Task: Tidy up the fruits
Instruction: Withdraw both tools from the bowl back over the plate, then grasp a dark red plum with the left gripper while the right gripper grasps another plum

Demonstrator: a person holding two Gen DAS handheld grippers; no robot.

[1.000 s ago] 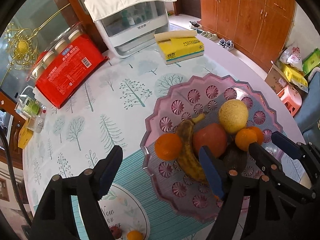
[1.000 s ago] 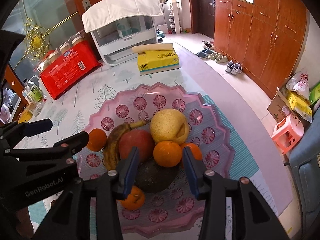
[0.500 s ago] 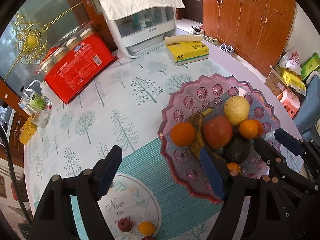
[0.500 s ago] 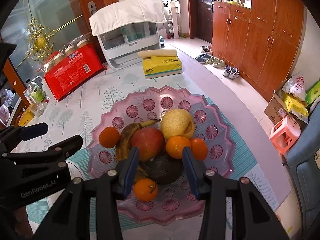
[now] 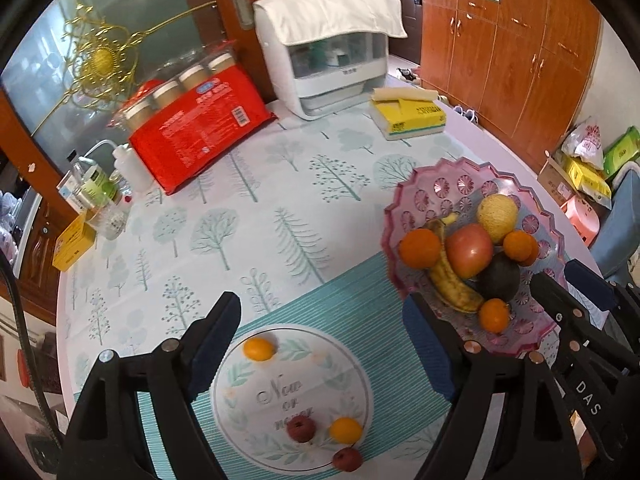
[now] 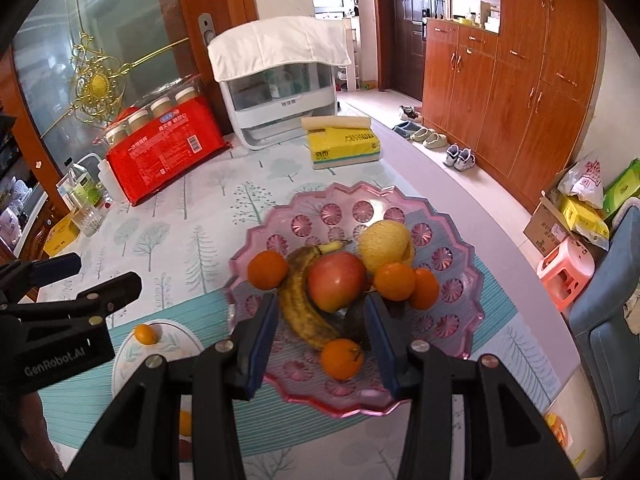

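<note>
A pink scalloped fruit bowl (image 6: 460,292) (image 5: 424,192) holds a red apple (image 6: 336,280), a spotted banana (image 6: 300,300), a yellow pear (image 6: 384,244), a dark avocado (image 5: 500,280) and several oranges. A round white placemat (image 5: 292,400) carries two small oranges (image 5: 260,349) and two small red fruits (image 5: 301,429). My left gripper (image 5: 320,328) is open and empty above the placemat. My right gripper (image 6: 320,336) is open and empty just in front of the bowl's near rim, above a small orange (image 6: 342,358).
At the table's back stand a red package of jars (image 5: 200,132), a white covered appliance (image 5: 332,64), a yellow tissue pack (image 5: 412,120) and bottles (image 5: 100,200) at the left edge. Wooden cupboards (image 6: 520,80) and a pink stool (image 6: 568,268) lie to the right.
Both grippers have pulled back and up from the bowl. The left one has swung left, bringing the placemat and its small fruits into view. Both stayed open.
</note>
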